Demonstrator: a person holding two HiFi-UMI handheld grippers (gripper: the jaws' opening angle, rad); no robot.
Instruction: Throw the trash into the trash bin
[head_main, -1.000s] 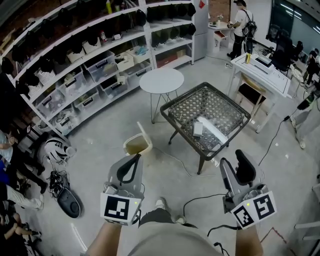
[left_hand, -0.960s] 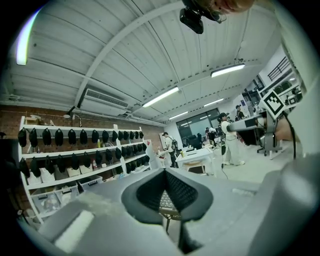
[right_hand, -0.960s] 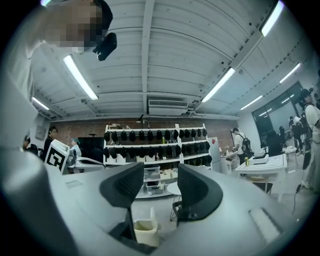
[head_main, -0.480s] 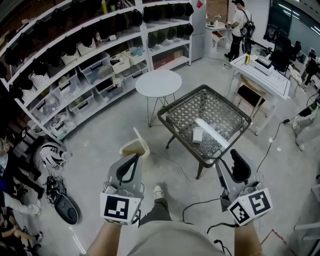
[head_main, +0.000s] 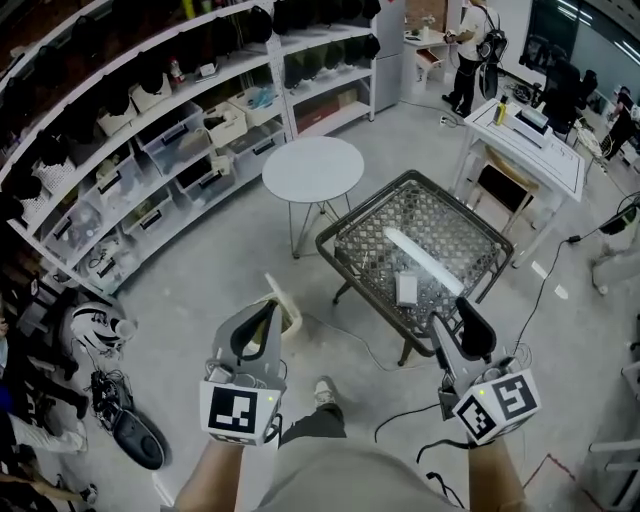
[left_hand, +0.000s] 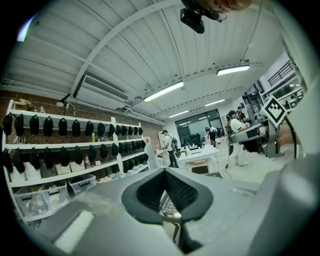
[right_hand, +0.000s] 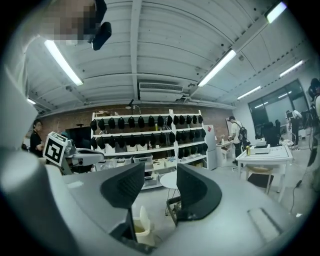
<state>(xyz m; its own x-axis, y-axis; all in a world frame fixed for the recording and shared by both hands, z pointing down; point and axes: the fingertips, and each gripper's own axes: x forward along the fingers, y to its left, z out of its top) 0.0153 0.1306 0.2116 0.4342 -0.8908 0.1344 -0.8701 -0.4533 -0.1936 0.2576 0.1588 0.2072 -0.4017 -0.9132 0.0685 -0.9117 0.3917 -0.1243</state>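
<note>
A cream trash bin (head_main: 290, 312) with a raised lid stands on the floor, partly hidden behind my left gripper (head_main: 268, 312). That gripper is shut and holds nothing. In the right gripper view the trash bin (right_hand: 141, 225) shows low between the jaws. A long white strip (head_main: 425, 262) and a small white box (head_main: 407, 289) lie on the dark wire-mesh table (head_main: 355, 222). My right gripper (head_main: 462, 318) hovers at that table's near corner. Its jaws are parted and closing, with nothing between them.
A round white table (head_main: 313, 168) stands behind the mesh table. Long shelves (head_main: 150, 130) with bins and dark bags run along the left. A white desk (head_main: 530, 140) and a person (head_main: 475, 40) are at the back right. Cables (head_main: 400, 415) cross the floor by my feet.
Both grippers have moved forward toward the mesh table and the bin. The bin now sits partly behind the left gripper, and the right gripper reaches the table's near corner.
</note>
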